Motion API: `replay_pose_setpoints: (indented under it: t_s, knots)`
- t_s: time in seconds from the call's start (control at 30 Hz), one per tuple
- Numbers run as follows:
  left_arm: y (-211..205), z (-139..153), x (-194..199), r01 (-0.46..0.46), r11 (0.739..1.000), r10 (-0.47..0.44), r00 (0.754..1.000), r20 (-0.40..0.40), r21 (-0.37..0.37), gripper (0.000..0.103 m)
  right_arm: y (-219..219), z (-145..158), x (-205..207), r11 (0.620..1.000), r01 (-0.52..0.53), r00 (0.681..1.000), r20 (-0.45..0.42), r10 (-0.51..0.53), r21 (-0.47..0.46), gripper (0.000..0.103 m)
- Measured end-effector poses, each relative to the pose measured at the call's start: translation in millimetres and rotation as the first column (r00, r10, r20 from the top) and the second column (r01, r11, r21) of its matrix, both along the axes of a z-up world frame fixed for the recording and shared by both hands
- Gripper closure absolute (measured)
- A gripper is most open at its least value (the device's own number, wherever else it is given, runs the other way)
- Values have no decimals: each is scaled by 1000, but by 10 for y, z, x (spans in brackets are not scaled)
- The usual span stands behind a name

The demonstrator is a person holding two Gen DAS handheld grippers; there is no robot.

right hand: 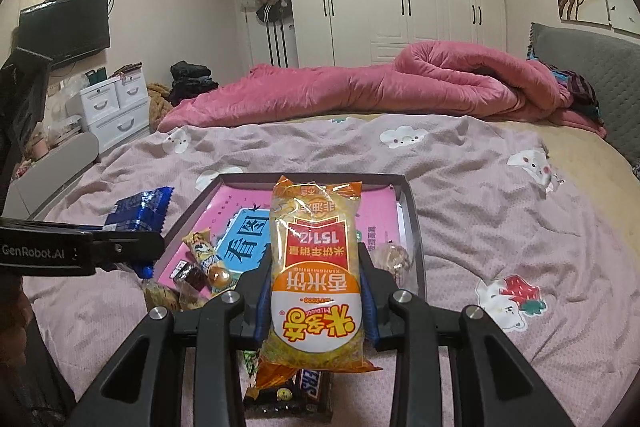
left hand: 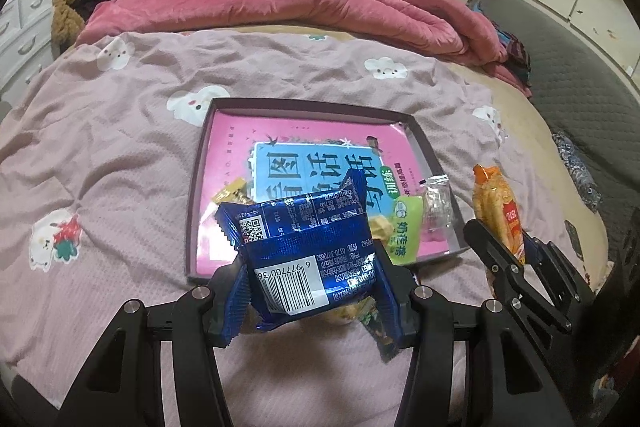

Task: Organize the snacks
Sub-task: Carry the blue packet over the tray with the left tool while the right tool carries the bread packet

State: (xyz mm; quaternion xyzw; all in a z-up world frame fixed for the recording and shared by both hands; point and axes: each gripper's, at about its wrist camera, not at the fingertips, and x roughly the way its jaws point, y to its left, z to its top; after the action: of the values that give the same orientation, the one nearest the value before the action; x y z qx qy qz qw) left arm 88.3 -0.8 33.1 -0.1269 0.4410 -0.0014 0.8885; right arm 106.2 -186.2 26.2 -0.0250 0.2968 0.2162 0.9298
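Note:
My left gripper is shut on a blue foil snack packet and holds it above the near edge of a shallow dark box with a pink and blue book lying in it. My right gripper is shut on a yellow and orange rice-cracker packet, also held over the box's near edge. The right gripper shows at the right of the left wrist view, the left gripper at the left of the right wrist view. A green packet and a clear-wrapped sweet lie in the box.
The box rests on a pink printed sheet on a bed. A rolled pink quilt lies at the back. Small wrapped sweets lie in the box's near left corner. A chocolate bar lies under my right gripper.

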Motion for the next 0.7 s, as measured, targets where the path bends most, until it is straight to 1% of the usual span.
replay_pose_setpoints:
  t_s: [0.7]
  knots:
    - [-93,-117,309,12,1000,-12,1000,-22,-5,47,-2,-70,226,999,20,1000,-23,-20,27,67]
